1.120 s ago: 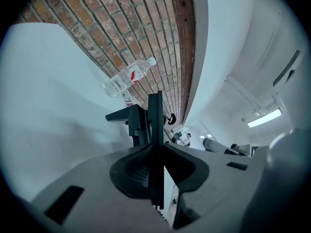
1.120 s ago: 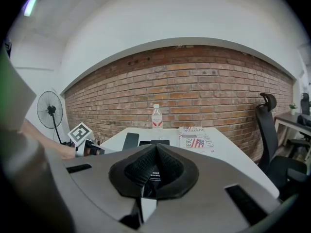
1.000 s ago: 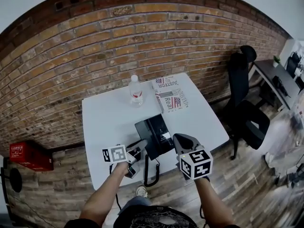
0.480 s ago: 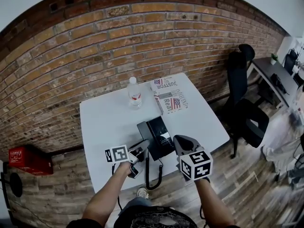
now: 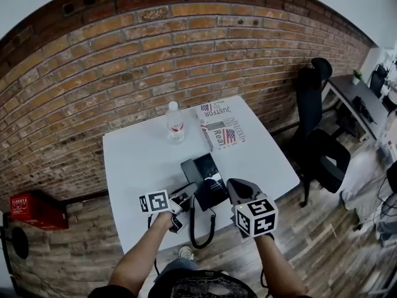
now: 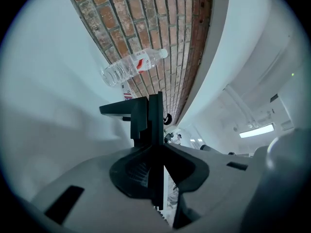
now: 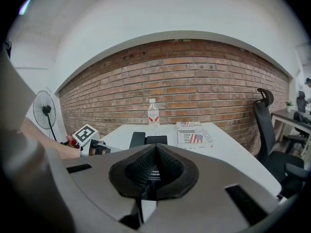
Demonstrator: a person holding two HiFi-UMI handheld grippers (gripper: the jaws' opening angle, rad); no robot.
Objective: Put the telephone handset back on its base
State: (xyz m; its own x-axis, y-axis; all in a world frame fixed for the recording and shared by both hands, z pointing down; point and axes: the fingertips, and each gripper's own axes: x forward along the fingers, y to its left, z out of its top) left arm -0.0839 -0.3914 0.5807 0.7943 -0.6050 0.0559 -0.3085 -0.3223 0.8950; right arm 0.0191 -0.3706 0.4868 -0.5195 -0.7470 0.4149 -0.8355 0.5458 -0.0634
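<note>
Little change since a second ago. Left claw (image 5: pixel 187 191) clamped on handset (image 6: pixel 156 125), hovering just beside left edge of base (image 5: pixel 208 172), above counter (image 5: pixel 136 160); cord (image 5: pixel 191 225) looping off front edge. Right claw (image 5: pixel 239 186) closed on nothing, by base. Handset not yet seated; lowering probably next.

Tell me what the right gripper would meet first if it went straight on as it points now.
Probably the phone base, low and just ahead of the right gripper; depth is unclear.
</note>
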